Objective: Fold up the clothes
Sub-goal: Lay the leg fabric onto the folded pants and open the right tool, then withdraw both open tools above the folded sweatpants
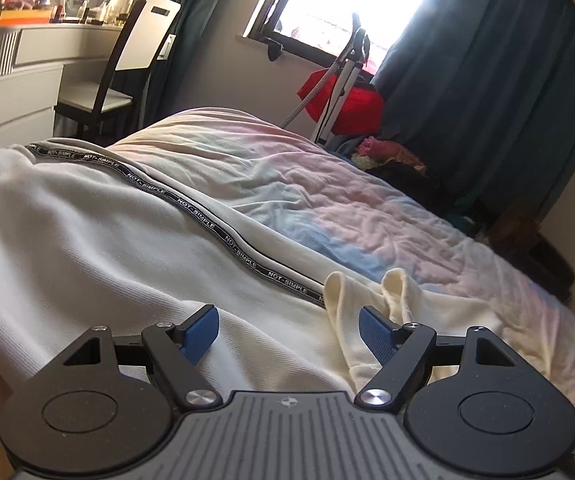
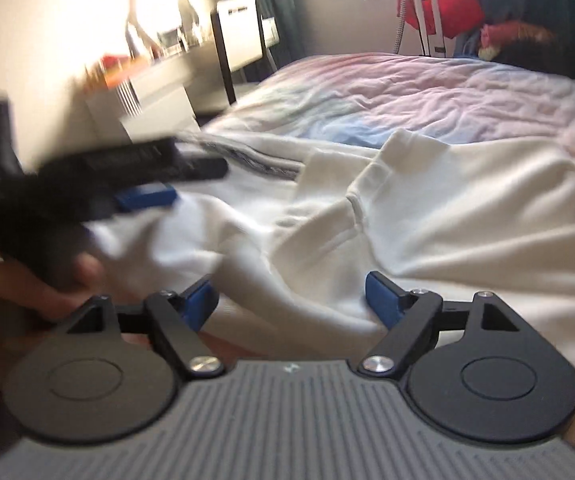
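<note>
Nearest the lens, both sets of blue pads stand spread with nothing pinched. Left gripper (image 1: 289, 330): jaws wide, hovering low over a white garment (image 1: 99, 232) heaped at the near edge of the bed; cloth lies under the gap but the pads do not press it. A black tape trim printed NOT-SIMPLE (image 1: 191, 208) runs diagonally along that garment from far left toward my right pad. Just right of it, a cream garment (image 1: 371, 292) shows two loop-like folds poking up, touching the white one. Beyond both, the pastel quilt (image 1: 367, 208) is bare of clothes. Right gripper (image 2: 291, 300): jaws apart as well, empty, the view blurred. From it my left gripper (image 2: 143, 196) shows at the far left, a hand (image 2: 27, 296) below it, then the white cloth bunched in soft ridges mid-frame, then the cream garment (image 2: 467, 208) spread looser to the right with a ribbed cuff or hem (image 2: 403, 140) turned up. Judgement: early or mid-fold. No neat rectangle, no stack of finished pieces anywhere I can see; both garments lie rumpled and overlapping. Left to do: separate them, flatten one, bring edges over.
</note>
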Tool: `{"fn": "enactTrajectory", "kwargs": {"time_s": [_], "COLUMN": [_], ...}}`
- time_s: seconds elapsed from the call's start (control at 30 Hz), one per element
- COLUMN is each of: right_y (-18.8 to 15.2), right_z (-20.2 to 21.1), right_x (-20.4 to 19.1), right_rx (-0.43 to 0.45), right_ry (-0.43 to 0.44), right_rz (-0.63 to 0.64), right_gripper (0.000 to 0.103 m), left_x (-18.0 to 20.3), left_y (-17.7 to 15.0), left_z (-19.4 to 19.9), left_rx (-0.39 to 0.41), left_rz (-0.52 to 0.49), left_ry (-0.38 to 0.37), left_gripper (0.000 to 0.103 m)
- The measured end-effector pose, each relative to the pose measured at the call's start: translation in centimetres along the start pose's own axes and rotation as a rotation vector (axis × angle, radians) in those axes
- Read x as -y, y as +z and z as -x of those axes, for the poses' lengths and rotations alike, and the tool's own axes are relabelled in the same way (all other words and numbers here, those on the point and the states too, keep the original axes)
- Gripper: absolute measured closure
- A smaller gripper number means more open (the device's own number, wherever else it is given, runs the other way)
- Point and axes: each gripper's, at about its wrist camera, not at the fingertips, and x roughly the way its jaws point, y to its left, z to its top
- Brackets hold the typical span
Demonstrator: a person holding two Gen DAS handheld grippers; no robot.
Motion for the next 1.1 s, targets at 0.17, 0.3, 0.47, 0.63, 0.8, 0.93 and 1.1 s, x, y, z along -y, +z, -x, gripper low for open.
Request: {"fn": "enactTrajectory", "kwargs": {"time_s": [0.17, 0.3, 0.47, 0.63, 0.8, 0.93, 1.1], "right_y": [-1.0, 0.2, 3.5, 7.5, 9.8, 10.1, 9.8], "right_z": [4.3, 5.9, 7.8, 8.5, 5.7, 0.7, -5.1], "right_x": [0.6, 1.8, 1.5, 1.5, 2.0, 4.7, 7.5], "right_rx": [0.096, 0.141, 0.109, 0.131, 0.133, 0.085, 0.048], "right_ry": [-0.043, -0.138, -0.270, -0.188, -0.186, -0.125, -0.092], "right_rz": [-0.140, -0.282, -0.389, -0.438, -0.373, -0.412, -0.388], "right_gripper": [0.021, 0.021, 0.021, 0.021, 0.021, 0.022, 0.022], "left_x": [0.9, 1.6, 2.2, 3.2, 4.4, 5.6, 6.7], "left_y": [-0.4, -0.8, -1.0, -1.5, -2.5, -3.3, -4.3], "left_z": [0.9, 2.6, 5.7, 7.4, 6.0, 3.4, 0.2], "left_rx": [0.013, 0.018, 0.042, 0.055, 0.022, -0.034, -0.092], "left_rz": [-0.040, -0.064, -0.073, -0.113, -0.155, -0.193, -0.246], "left_ry": [-0.013, -0.090, -0.218, -0.284, -0.330, -0.335, -0.368], "left_gripper": [0.024, 0.024, 0.024, 0.024, 0.024, 0.027, 0.030]}}
